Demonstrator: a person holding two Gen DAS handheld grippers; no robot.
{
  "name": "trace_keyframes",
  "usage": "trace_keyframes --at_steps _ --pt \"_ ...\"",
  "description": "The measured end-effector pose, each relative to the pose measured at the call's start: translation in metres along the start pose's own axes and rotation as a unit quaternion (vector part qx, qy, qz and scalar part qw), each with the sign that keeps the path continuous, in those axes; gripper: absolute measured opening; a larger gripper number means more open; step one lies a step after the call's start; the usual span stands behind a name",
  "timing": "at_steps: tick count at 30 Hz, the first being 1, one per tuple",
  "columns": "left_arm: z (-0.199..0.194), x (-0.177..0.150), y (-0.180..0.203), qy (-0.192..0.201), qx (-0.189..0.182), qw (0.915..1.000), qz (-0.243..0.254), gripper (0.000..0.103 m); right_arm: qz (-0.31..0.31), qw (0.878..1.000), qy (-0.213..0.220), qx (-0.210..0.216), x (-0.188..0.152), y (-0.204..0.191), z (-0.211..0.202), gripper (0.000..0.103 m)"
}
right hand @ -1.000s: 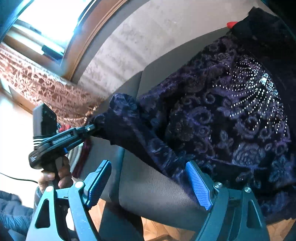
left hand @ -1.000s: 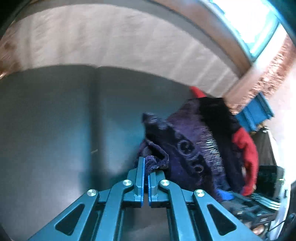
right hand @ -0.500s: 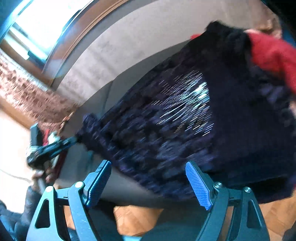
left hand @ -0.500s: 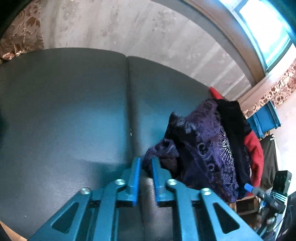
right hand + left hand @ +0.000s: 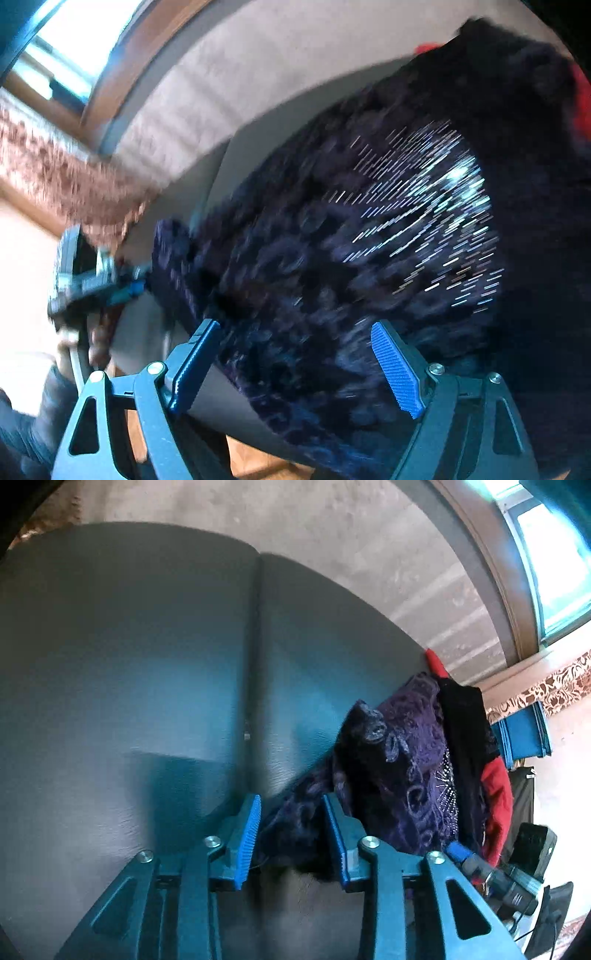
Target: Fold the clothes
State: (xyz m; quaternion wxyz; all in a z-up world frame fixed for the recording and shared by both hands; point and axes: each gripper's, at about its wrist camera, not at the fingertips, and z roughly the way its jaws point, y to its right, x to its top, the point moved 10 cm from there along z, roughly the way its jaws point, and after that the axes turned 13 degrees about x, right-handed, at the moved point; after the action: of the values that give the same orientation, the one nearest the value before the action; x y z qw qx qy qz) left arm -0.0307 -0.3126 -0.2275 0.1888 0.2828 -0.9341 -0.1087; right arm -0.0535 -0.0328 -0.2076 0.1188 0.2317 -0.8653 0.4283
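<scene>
— Looking for a brand or a label: can you read anything on the clothes?

— No. I find no writing anywhere, neither on the purple velvet garment (image 5: 406, 760) nor on my tools. It carries only a raised swirl pattern and a fan of small shiny studs (image 5: 436, 206), which the right wrist view smears into streaks.

— Where does it lie against your left fingers?

— A bunched corner of it sits right between the two blue pads (image 5: 249, 840) of my left gripper (image 5: 293, 843), on the grey padded surface (image 5: 129, 683). The bulk of it is heaped beyond and to the right of the fingertips, leaning on a black garment (image 5: 465, 731) and a red garment (image 5: 496, 794).

— So are you gripping that corner?

— Not now. The left jaws are opening, about halfway apart, and I see a gap on either side of the cloth, so the pads do not press on it.

— And the right side?

— My right gripper (image 5: 295, 369) stands wide open with nothing clamped. The velvet spreads just ahead of and behind the fingertips, filling the space between them in the view, draped over the front edge of the surface. Whether the pads brush it I cannot tell, as that picture is blurred.

— Can you see the other tool from there?

— Yes, the left gripper appears far off to the left of my right fingers, at the garment's corner, with a hand (image 5: 98, 343) around its handle.
</scene>
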Motion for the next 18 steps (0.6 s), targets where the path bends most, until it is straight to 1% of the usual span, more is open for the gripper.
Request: trace_keyframes --at_steps 1,2,3,5,7,9,10,13,16,17,18 --pt "0.007 0.001 0.006 -0.003 0.004 1.0 0.008 0.034 -0.001 1.0 0.0 0.005 -0.003 -0.003 0.004 0.089" --pt "0.011 0.0 0.013 -0.004 0.006 0.9998 0.019 0.03 -0.003 1.0 0.002 0.01 -0.005 -0.007 0.007 0.095" --pt "0.014 -0.001 0.018 -0.003 0.014 0.9993 0.034 0.024 -0.004 1.0 0.003 0.015 -0.008 -0.01 0.009 0.101" --pt "0.01 -0.01 0.02 0.009 0.038 0.9968 0.069 0.013 -0.005 1.0 0.002 0.028 -0.013 -0.016 0.013 0.101" --pt "0.001 -0.025 0.012 0.008 0.045 0.9957 0.08 0.01 -0.005 0.999 0.0 0.045 -0.019 -0.021 0.013 0.102" --pt "-0.009 -0.041 0.0 0.006 0.053 0.9948 0.087 0.009 -0.009 0.998 -0.007 0.056 -0.023 -0.026 0.014 0.103" --pt "-0.016 -0.051 -0.012 0.003 0.061 0.9947 0.083 0.009 -0.008 0.998 -0.012 0.066 -0.025 -0.031 0.015 0.103" --pt "-0.043 -0.079 -0.045 -0.003 0.075 0.9953 0.061 0.009 -0.005 0.992 -0.032 0.12 -0.032 -0.053 0.031 0.103" --pt "-0.075 -0.101 -0.075 -0.005 0.078 0.9965 0.031 0.011 -0.021 0.991 -0.036 0.127 -0.034 -0.065 0.034 0.101" --pt "-0.085 -0.106 -0.083 -0.005 0.08 0.9965 0.025 0.016 -0.023 0.991 -0.035 0.125 -0.034 -0.066 0.035 0.099" --pt "-0.095 -0.106 -0.089 -0.002 0.091 0.9955 0.026 0.019 -0.029 0.992 -0.032 0.116 -0.034 -0.067 0.031 0.098"
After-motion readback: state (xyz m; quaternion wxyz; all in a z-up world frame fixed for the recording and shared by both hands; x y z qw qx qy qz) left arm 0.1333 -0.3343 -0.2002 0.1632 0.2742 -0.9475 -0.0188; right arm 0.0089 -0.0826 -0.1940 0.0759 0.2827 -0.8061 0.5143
